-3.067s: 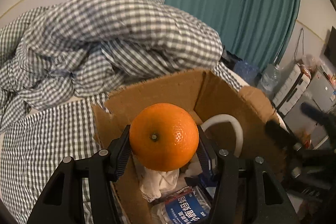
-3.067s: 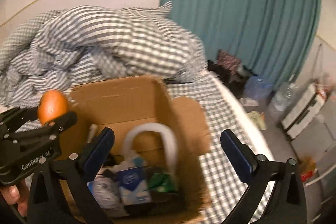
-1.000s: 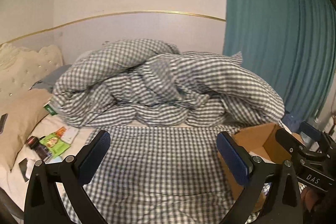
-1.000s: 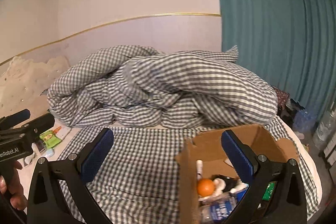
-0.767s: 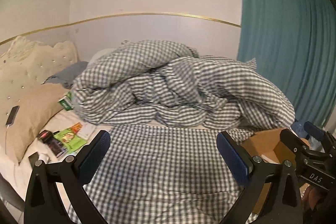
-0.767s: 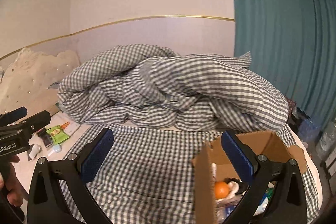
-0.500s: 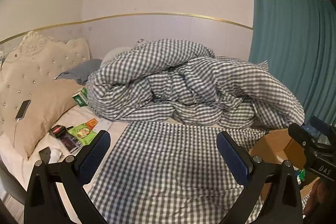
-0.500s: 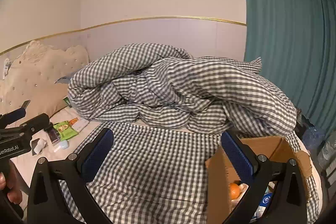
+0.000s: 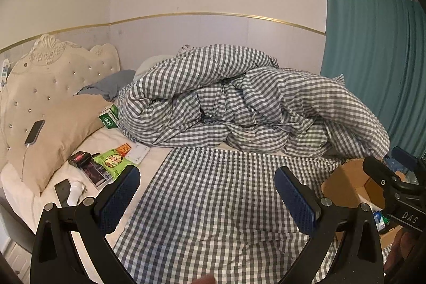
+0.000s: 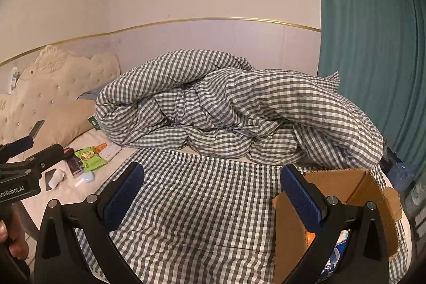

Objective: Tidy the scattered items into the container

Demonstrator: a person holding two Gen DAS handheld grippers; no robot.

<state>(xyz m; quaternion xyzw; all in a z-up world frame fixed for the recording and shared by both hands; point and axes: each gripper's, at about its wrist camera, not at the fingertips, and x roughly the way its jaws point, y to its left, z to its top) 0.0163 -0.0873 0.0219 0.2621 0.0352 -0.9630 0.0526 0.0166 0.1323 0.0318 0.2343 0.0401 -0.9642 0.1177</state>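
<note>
While both hand-held grippers have swung away from the box, the scene reads left to right:
Scattered items: green snack packet (image 9: 113,164), small black box (image 9: 80,159) and white charger (image 9: 74,191) — near the beige pillow (image 9: 53,129).
Left hand-held gripper (image 9: 205,200): spread, empty — orange released.
Right hand-held gripper (image 10: 211,197): spread, empty.
Brown cardboard box (image 10: 354,184): on the bed, holds the orange fruit (image 10: 308,237).
Next: probably fetching the pillow-side clutter.

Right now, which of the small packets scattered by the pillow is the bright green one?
The flat bright green snack packet with a cartoon face, lying on the white sheet between the dark red-labelled box and the white rectangular pack.
</note>
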